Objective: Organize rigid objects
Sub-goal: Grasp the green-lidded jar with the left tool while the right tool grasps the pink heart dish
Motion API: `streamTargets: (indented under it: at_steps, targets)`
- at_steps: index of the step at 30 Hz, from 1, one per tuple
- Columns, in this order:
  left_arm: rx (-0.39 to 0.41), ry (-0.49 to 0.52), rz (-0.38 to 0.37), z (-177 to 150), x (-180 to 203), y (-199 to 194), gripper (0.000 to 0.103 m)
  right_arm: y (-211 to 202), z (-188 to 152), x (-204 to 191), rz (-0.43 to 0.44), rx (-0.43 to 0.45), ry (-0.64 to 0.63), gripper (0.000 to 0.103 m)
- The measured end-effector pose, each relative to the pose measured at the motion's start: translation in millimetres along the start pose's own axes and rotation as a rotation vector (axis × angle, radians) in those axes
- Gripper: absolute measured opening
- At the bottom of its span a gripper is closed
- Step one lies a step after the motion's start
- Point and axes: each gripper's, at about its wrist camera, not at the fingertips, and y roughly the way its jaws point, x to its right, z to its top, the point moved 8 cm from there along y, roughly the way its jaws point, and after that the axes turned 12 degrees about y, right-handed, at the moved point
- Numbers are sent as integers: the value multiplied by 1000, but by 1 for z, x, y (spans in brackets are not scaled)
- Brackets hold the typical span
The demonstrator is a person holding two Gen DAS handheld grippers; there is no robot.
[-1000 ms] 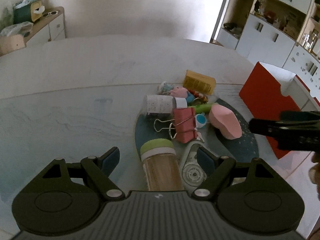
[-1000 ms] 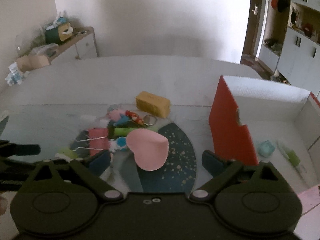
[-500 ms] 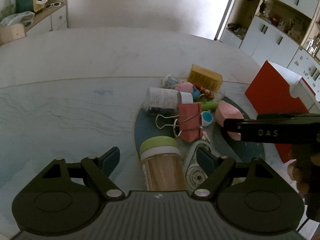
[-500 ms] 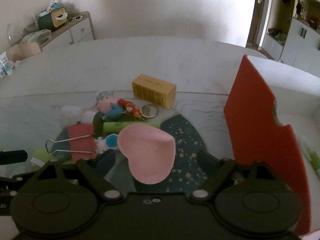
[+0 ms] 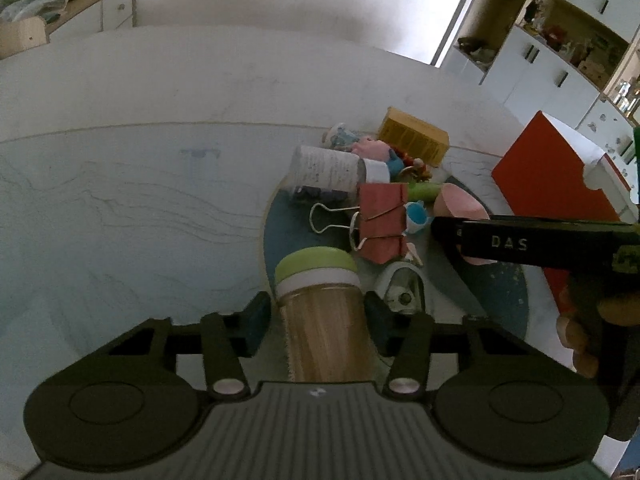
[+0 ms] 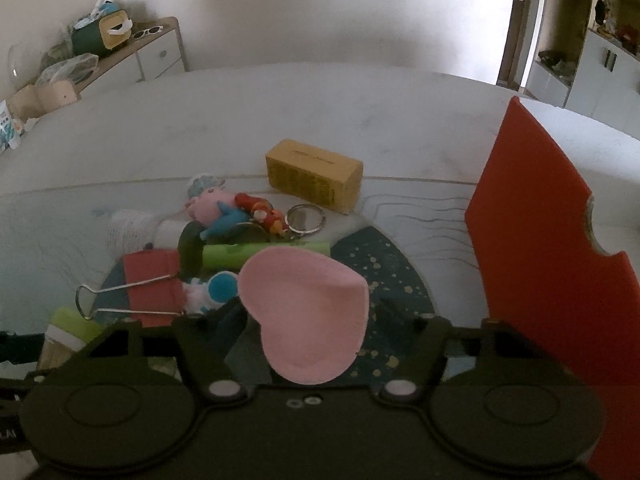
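A jar with a green lid (image 5: 316, 268) lies between the fingers of my left gripper (image 5: 316, 314), which is shut on its body. A pink heart-shaped block (image 6: 304, 300) sits in my right gripper (image 6: 308, 328), whose jaws press on its sides. Both rest over a dark blue round mat (image 5: 288, 232). From the left wrist view the right gripper (image 5: 520, 240) reaches in from the right, held by a hand (image 5: 580, 336). A red binder clip (image 5: 380, 220), a white labelled bottle (image 5: 324, 168) and a green tube (image 6: 264, 252) lie in the pile.
A yellow box (image 6: 314, 174) stands behind the pile, with a pink pig toy (image 6: 212, 204) and a key ring (image 6: 306, 218) in front of it. A white tape dispenser (image 5: 400, 288) lies beside the jar. A red-sided box (image 6: 532, 248) stands at the right.
Both grippers moved forward and their jaws came together: the left closed on the green-lidded jar, the right on the pink heart.
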Motion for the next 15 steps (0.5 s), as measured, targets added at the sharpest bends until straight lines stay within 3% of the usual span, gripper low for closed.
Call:
streamTargets:
  at_steps: [15]
  targets:
    - [1,6,22,1,0,-14,45,-37,1,3,-10,32,-35,65]
